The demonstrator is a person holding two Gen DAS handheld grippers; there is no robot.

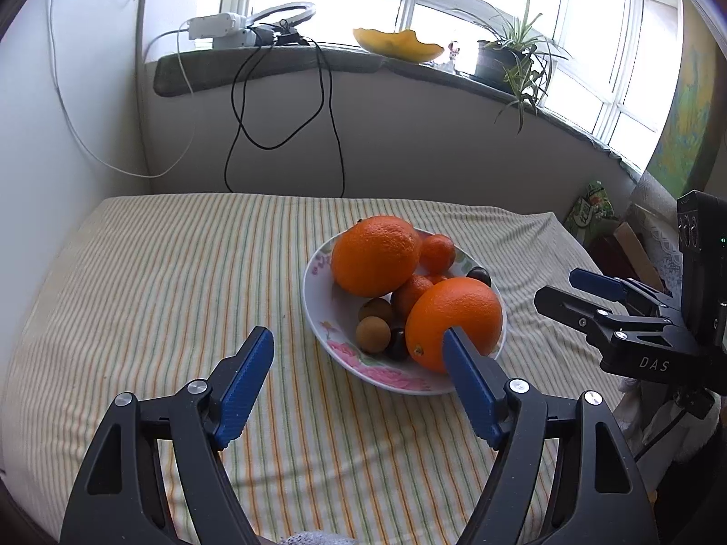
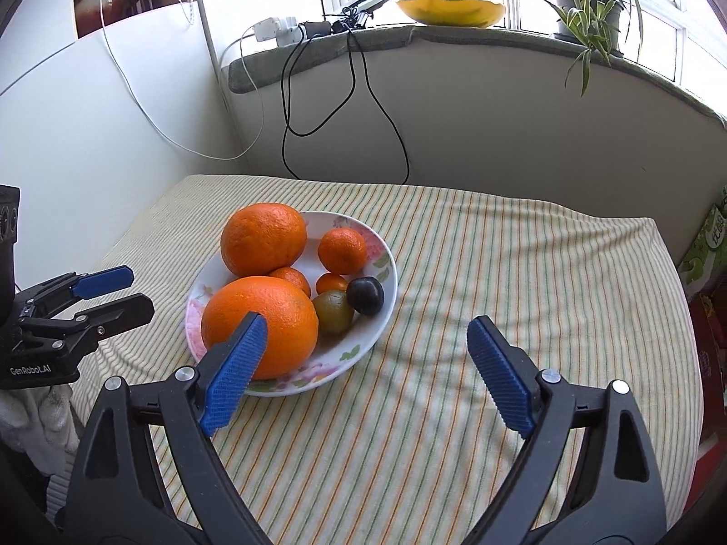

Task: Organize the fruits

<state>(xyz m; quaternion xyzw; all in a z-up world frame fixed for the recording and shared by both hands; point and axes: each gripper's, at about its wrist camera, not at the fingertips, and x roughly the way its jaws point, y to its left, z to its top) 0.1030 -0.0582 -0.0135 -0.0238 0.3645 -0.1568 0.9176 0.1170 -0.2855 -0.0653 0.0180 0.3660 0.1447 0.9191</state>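
Both hand-held grippers are released right now, nothing between the blue pads on either one. The left hand-held gripper [image 1: 356, 340] has its jaws spread wide over the striped cloth, and its right-side pad lines up in front of the near big orange [image 1: 454, 322] from its own camera, though whether it touches I can't tell. The right hand-held gripper [image 2: 368, 327] is spread even wider, holding nothing, with its left-side pad overlapping that same orange in its view.

All the fruit sits piled in a white floral plate [image 2: 386, 290] in the middle of the table [image 2: 500, 272], which is covered by a cream cloth with green and orange stripes. In the plate: two big oranges, the far big orange [image 2: 263, 238] toward the back, three small mandarins with the biggest mandarin [image 2: 341, 250] at the far right side, a dark plum [image 2: 365, 295] on the right edge, and a greenish-brown kiwi [image 2: 334, 311] right next to it. The left camera shows two small brown fruits [image 1: 373, 335] and another dark one tucked behind the near orange.

Behind the table there's a windowsill [image 1: 281, 56] with a yellow bowl [image 1: 397, 45], a potted spider plant [image 1: 509, 56], a white power strip and black cables hanging down the wall
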